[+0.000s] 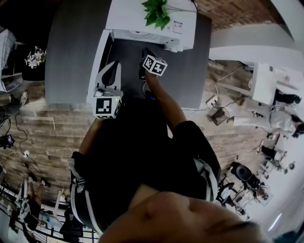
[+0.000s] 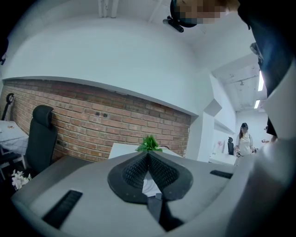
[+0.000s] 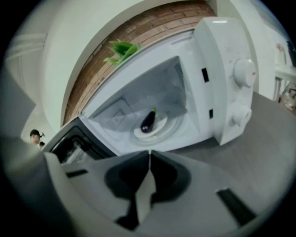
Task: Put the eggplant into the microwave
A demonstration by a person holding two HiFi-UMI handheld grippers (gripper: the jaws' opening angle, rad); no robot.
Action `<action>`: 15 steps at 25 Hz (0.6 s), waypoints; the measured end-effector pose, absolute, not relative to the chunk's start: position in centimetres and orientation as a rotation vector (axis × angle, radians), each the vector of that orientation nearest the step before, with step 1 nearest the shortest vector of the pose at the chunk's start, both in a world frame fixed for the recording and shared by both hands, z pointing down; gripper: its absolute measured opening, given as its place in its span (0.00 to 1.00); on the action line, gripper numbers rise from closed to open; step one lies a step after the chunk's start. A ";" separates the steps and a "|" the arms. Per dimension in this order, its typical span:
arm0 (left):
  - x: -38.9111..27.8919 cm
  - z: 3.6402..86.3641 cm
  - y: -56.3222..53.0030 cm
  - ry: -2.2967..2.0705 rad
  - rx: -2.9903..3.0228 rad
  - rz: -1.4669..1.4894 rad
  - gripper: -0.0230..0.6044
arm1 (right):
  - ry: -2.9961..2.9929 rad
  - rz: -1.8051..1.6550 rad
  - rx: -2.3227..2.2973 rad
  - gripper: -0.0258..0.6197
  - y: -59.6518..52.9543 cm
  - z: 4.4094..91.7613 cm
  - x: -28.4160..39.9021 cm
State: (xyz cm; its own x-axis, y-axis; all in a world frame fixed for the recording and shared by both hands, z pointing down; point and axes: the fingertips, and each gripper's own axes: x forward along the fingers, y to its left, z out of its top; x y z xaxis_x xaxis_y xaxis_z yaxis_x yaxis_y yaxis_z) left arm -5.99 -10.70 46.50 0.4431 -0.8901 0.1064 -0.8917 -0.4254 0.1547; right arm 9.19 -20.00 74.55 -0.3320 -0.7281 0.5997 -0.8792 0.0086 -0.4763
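The purple eggplant (image 3: 148, 121) lies on the white round plate (image 3: 162, 126) inside the white microwave (image 3: 222, 69), whose door (image 3: 69, 141) hangs open to the left. My right gripper (image 3: 149, 152) is shut and empty, a short way in front of the open cavity. In the head view it (image 1: 146, 56) is stretched out toward the microwave (image 1: 142, 19) over the grey table (image 1: 71, 47). My left gripper (image 2: 148, 155) is shut on nothing and points up toward the brick wall; in the head view it (image 1: 110, 72) stays near the table's front edge, beside the open door (image 1: 99, 59).
A green plant (image 1: 156, 12) sits on top of the microwave. A black office chair (image 2: 39, 134) stands by the brick wall at left. White flowers (image 1: 34, 57) are left of the table. A person (image 2: 243, 139) stands far off at right. Cables and gear lie on the wooden floor.
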 end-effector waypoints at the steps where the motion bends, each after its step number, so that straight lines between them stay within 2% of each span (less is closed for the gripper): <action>1: -6.0 46.6 -10.4 -1.561 2.506 0.015 0.10 | -2.096 1.227 1.695 0.10 -19.5 74.3 9.2; 15: -5.6 46.5 -7.8 -1.502 2.530 0.003 0.10 | -2.180 1.170 1.723 0.10 -12.9 68.4 9.6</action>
State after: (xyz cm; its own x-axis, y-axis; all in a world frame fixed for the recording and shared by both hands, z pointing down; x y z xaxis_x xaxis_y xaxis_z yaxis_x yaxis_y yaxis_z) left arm -5.63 -7.79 46.48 0.4843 -0.8689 0.1026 -0.8693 -0.4645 0.1691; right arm 9.59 -12.88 68.41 -0.3418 -0.7740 0.5329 -0.8719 0.0497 -0.4871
